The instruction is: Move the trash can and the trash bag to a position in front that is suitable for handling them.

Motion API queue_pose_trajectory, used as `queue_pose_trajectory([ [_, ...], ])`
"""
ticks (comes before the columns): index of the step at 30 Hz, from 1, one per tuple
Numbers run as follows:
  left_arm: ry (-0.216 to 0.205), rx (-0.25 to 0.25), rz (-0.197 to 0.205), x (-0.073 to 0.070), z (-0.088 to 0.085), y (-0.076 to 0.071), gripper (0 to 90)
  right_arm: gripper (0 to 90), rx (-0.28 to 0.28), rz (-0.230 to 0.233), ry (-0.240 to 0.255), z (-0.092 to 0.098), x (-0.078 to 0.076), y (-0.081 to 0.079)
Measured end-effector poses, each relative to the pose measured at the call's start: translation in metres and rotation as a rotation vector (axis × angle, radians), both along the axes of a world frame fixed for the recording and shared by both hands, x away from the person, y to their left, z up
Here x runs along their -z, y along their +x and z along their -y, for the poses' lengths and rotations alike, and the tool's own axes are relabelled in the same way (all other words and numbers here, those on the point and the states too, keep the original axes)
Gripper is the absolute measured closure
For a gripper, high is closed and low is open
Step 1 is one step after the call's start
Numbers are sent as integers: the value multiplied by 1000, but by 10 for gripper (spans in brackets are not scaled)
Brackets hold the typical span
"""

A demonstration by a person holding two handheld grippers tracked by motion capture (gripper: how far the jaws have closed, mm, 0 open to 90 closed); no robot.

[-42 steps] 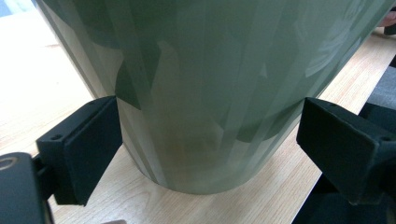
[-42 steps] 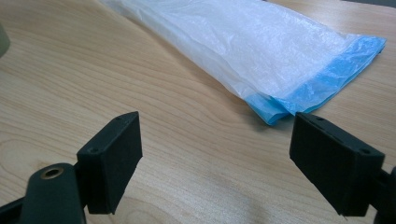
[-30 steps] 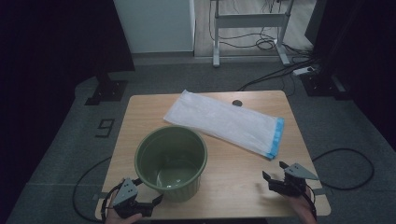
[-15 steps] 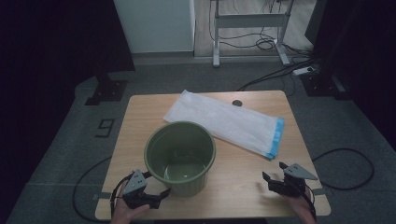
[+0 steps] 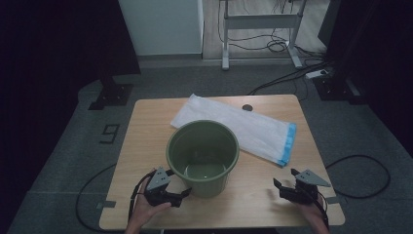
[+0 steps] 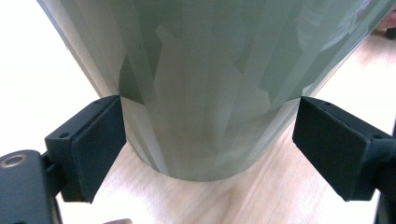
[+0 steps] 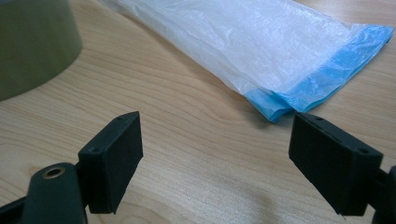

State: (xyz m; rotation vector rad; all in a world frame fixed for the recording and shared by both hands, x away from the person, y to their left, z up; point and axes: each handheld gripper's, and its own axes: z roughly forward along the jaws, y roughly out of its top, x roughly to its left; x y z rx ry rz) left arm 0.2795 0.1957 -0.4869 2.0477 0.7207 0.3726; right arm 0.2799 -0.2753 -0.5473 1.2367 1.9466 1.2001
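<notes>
Wooden table (image 5: 146,146), light grain, standing on grey carpet; dark surroundings, cables on the floor behind.

Item 1: green bucket (image 5: 203,157), upright, near the middle of the table toward the person's edge, interior bare.

Item 2: white plastic bag (image 5: 234,126) with blue hem, lying flat behind and to the right of the bucket, its near edge tucked behind the bucket rim.

Item 3: left gripper (image 5: 181,194), jaws spread wide, straddling the bucket's lower wall; in the left gripper view the left pad touches or nearly touches the wall, the right pad stands slightly clear.

Item 4: right gripper (image 5: 281,187), jaws wide, holding nothing, low over bare wood, the bag's blue hem just ahead.
</notes>
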Motion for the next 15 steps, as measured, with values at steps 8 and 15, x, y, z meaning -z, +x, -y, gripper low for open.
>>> queue_pose_trajectory([
  [8,9,-1,-14,0,20,15,96,172,-8,0,-17,-3,1,-1],
  [15,-6,-11,-33,1,30,26,97,172,-17,3,-21,-4,1,-1],
])
